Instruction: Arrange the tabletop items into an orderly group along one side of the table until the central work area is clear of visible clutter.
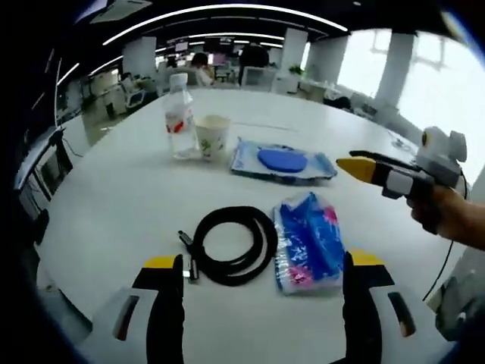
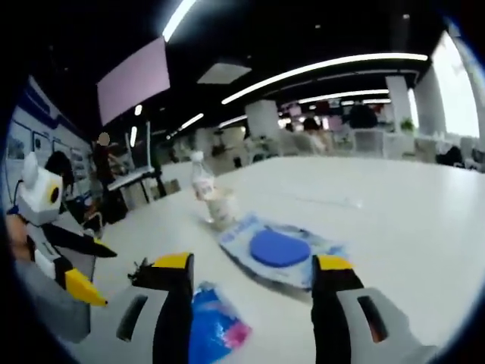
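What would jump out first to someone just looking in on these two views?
Probably the coiled black cable lying between the open left gripper jaws, with a bright blue-and-pink packet right beside it. Behind them, a water bottle and paper cup stand together next to a blue-lidded wipes pack, which the open right gripper faces.

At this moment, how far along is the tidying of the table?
Barely started. The water bottle and paper cup stand together, the wipes pack beside them. The coiled cable and blue packet lie on the white table between the open left tongs. The right tongs are open too, holding nothing. All grouping remains.
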`<act>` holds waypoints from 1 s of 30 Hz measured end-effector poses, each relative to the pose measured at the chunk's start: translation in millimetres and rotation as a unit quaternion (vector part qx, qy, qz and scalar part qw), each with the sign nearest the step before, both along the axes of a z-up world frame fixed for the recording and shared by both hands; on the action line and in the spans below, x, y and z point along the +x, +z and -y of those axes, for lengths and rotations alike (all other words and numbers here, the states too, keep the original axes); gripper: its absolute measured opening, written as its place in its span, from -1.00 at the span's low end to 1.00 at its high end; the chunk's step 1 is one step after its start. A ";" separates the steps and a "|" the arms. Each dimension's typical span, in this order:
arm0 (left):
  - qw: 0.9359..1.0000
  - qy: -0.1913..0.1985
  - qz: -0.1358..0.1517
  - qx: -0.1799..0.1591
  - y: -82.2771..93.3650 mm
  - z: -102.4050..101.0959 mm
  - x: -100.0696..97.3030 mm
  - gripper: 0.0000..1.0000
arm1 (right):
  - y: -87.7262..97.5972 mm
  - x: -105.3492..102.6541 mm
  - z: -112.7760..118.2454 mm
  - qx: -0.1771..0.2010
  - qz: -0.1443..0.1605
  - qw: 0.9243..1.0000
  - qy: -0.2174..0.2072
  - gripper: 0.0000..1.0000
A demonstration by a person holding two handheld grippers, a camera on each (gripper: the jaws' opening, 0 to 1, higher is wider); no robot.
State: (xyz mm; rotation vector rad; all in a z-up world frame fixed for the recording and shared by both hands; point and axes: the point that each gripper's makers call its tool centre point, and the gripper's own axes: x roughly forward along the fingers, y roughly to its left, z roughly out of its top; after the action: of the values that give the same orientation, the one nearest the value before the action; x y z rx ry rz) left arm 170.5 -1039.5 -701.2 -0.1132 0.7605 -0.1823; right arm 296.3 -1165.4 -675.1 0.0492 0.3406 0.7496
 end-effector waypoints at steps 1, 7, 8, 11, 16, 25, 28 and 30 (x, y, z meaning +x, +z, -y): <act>1.000 -0.006 0.000 -0.003 0.7 6.0 -0.9 0.70 | -1.2 -0.6 -0.2 -0.002 -0.001 1.000 0.002 0.19; 1.000 -0.021 0.003 -0.011 0.8 25.1 1.5 0.70 | -5.7 -6.2 -5.1 -0.015 -0.003 0.999 0.030 0.17; 1.000 -0.021 -0.003 -0.016 -1.2 27.5 0.1 0.70 | -9.1 -8.9 -7.6 -0.024 -0.006 0.999 0.044 0.17; 1.000 -0.020 -0.013 -0.017 -6.9 31.0 -2.1 0.69 | -16.9 -11.1 -9.3 -0.045 -0.005 0.997 0.066 0.13; 0.999 -0.007 -0.035 -0.027 -15.3 32.0 -5.0 0.67 | -22.4 -9.2 -5.7 -0.044 -0.017 0.996 0.069 0.09; 0.998 0.002 -0.058 -0.035 -26.7 36.3 -10.1 0.61 | -37.6 -12.2 -11.2 -0.049 -0.039 0.994 0.095 0.02; 0.997 0.001 -0.066 -0.040 -30.8 41.4 -11.8 0.58 | -45.3 -19.0 -16.6 -0.057 -0.050 0.991 0.114 -0.04; 0.996 -0.003 -0.072 -0.044 -33.3 45.6 -13.1 0.54 | -48.6 -22.6 -19.0 -0.064 -0.051 0.989 0.125 -0.12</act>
State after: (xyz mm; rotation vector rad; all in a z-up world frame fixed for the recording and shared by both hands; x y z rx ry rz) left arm 157.4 -1085.1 -734.5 -0.2098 0.8971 -0.2152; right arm 273.7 -1146.4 -723.6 -0.0773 0.4983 0.9731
